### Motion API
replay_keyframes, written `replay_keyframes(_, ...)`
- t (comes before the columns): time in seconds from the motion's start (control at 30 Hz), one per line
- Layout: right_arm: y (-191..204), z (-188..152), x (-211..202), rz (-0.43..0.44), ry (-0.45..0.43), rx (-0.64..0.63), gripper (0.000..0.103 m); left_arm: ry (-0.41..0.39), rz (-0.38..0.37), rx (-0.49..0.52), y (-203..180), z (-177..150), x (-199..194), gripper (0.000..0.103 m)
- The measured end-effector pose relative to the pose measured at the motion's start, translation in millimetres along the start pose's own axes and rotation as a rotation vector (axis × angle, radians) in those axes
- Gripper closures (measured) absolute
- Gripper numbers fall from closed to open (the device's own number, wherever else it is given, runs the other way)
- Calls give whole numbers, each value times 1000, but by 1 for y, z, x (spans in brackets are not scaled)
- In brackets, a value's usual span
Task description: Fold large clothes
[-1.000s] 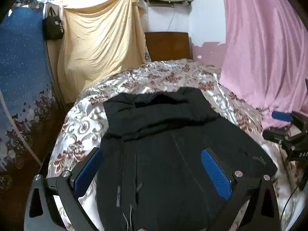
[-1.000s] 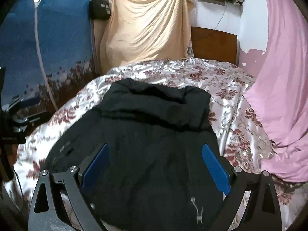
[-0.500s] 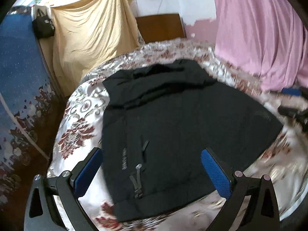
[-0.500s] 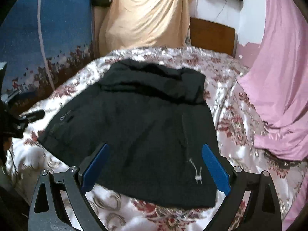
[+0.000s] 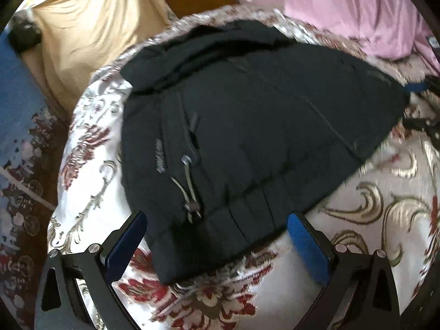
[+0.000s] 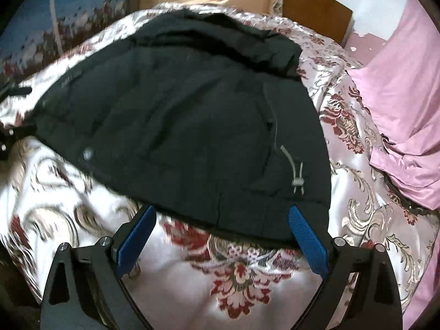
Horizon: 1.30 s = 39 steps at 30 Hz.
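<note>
A large black jacket (image 5: 247,126) lies spread on the floral bedspread (image 5: 371,220), its hood toward the headboard and its hem toward me. Grey drawcords with toggles hang at each hem corner. My left gripper (image 5: 217,236) is open just short of the hem, blue pads wide apart, nothing between them. In the right wrist view the same jacket (image 6: 178,115) fills the middle; my right gripper (image 6: 220,231) is also open at the near hem edge, holding nothing. The right gripper (image 5: 420,90) shows at the jacket's far right side in the left wrist view.
A pink sheet (image 6: 398,104) is bunched at the right of the bed. A yellow cloth (image 5: 90,27) hangs behind the bed, beside a wooden headboard (image 6: 316,13). A blue patterned hanging (image 5: 16,96) is on the left.
Both grippers have drawn back toward me and tilted down; the jacket's hem and the bedspread in front of it have come into view. The jacket lies flat as before.
</note>
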State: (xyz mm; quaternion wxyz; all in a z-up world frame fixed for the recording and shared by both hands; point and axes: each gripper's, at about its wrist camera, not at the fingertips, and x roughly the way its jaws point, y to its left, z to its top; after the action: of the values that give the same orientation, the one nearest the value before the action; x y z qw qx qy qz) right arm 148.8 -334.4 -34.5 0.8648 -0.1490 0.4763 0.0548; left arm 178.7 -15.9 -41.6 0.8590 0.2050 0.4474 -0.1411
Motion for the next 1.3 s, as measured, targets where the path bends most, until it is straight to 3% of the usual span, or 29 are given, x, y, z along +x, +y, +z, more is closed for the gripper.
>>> replay_keyframes(0.33, 10, -6, 11, 41, 86, -31, 8, 150, -53, 64, -4, 4, 20, 0)
replay_keyframes(0.57, 4, -9, 13, 54, 90, -2, 8, 224, -22, 239, -18, 12, 33, 0)
replay_keyframes(0.83, -9, -8, 14, 73, 65, 27, 8, 311, -36, 269, -21, 17, 49, 0)
replay_keyframes(1.07, -24, 1, 18, 42, 93, -10, 8, 236, 36, 174, -18, 7, 41, 0)
replay_keyframes(1.17, -24, 7, 24, 8, 149, -103, 8, 179, 83, 147, -20, 2, 31, 0)
replay_keyframes(1.3, -17, 10, 35, -26, 229, -287, 8, 92, 176, 181, -29, 1, 17, 0)
